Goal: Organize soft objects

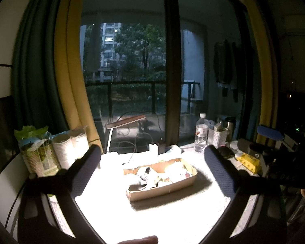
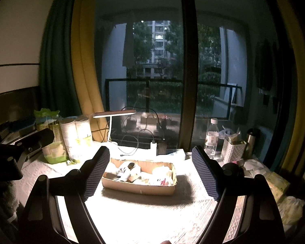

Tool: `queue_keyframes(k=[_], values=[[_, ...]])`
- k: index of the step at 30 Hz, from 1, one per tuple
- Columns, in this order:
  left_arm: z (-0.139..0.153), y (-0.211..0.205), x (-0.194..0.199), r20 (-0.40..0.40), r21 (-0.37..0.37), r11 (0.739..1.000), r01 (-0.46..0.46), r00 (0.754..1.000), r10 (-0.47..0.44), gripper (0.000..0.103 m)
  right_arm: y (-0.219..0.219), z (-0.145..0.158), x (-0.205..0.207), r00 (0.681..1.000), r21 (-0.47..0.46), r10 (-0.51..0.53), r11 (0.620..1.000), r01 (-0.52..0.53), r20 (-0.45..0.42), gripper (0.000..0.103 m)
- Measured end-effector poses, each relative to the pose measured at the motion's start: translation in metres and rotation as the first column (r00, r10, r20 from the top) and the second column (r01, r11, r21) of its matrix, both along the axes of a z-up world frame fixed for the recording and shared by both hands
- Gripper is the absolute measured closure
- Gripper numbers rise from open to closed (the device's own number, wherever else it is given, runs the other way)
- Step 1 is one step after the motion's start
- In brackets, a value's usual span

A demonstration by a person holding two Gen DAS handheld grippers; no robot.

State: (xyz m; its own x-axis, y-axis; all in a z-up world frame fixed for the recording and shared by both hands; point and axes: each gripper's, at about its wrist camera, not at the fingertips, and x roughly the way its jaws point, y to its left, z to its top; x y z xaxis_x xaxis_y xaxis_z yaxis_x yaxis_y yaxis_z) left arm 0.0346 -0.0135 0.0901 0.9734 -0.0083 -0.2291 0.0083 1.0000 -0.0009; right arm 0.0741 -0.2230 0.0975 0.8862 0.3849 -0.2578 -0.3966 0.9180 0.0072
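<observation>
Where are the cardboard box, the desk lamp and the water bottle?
Box [image 2: 138, 188]: right wrist view, on its front wall.
Lamp [image 2: 114, 114]: right wrist view, on its flat lit head.
Bottle [image 1: 201, 136]: left wrist view, on its label, mid-body.

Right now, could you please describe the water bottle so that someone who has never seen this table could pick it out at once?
Start at the cardboard tray of soft things on the lit white cloth, then look right and back toward the window. The water bottle stands upright there, just left of the white lattice basket. It is the only clear, white-capped thing; the flask beyond the basket is dark.
</observation>
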Motion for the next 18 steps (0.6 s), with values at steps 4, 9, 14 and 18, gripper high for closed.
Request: queue_keyframes(k=[4,9,14,18], values=[[-0.001,-0.001,0.001,0.004,-0.008,1.000,0.007,1.000,-0.007,0.001,0.000,0.000,0.001,1.000,-0.003,0.001,1.000,-0.001,0.000,0.018],[-0.002,-0.001,0.002,0.003,-0.010,1.000,0.007,1.000,-0.007,0.001,0.001,-0.004,0.006,1.000,-0.008,0.004,1.000,-0.004,-0.010,0.018],[-0.004,-0.001,0.005,-0.002,-0.011,1.000,0.016,1.000,-0.016,0.001,0.002,-0.007,0.010,1.000,-0.016,0.009,1.000,-0.009,-0.018,0.018],[-0.007,-0.004,0.011,-0.012,-0.010,1.000,0.028,1.000,-0.028,0.001,0.003,-0.008,0.016,1.000,-0.018,0.010,1.000,-0.010,-0.027,0.018]])
